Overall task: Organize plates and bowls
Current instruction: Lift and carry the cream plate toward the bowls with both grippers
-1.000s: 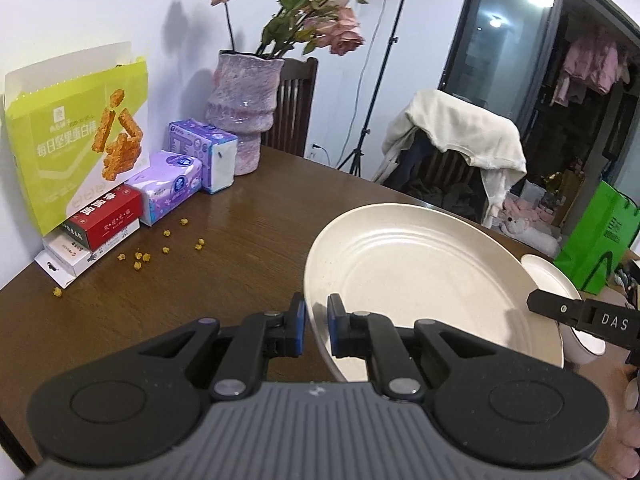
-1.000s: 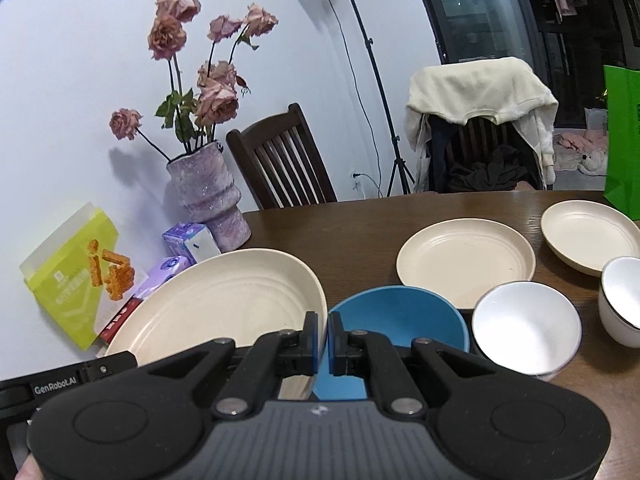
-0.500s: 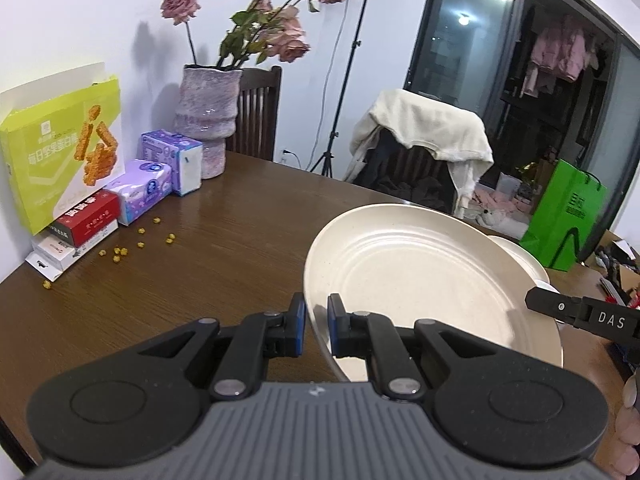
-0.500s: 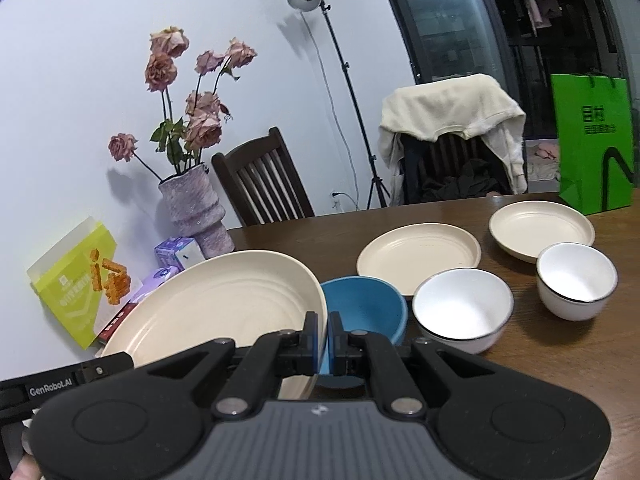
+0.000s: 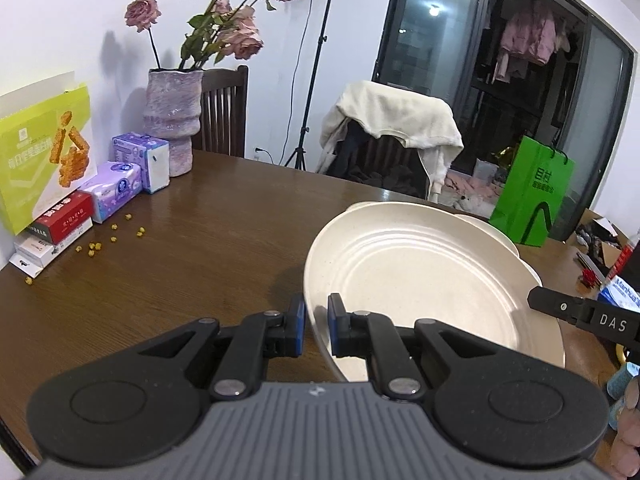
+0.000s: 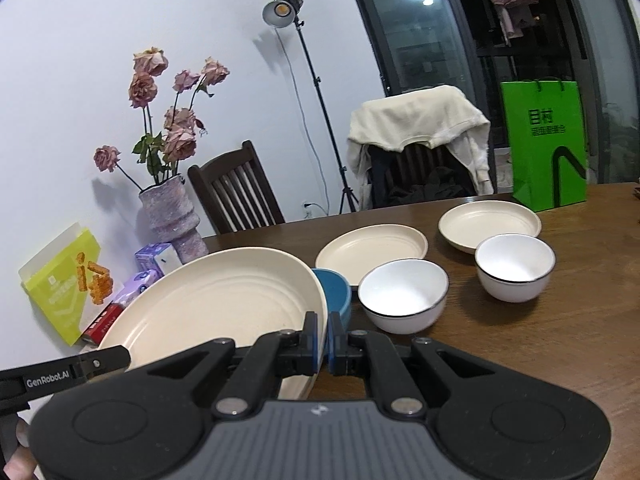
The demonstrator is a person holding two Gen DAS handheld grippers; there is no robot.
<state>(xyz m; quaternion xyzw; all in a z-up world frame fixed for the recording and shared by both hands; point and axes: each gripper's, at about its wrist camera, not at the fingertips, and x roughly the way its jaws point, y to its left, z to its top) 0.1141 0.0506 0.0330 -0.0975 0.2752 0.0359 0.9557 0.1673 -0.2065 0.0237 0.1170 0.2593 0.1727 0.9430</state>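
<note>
Right wrist view: both fingers clamp large plate [image 6: 208,304], now carried closer to small plates [image 6: 372,244] by desk's far edge; stacking likely next.

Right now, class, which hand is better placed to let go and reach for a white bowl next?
Right. The white bowls show just beyond the right tool; the left tool faces none.

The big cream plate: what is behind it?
From the right wrist view, a blue bowl peeks out behind the big cream plate. The plate covers most of it, so its inside cannot be seen.
</note>
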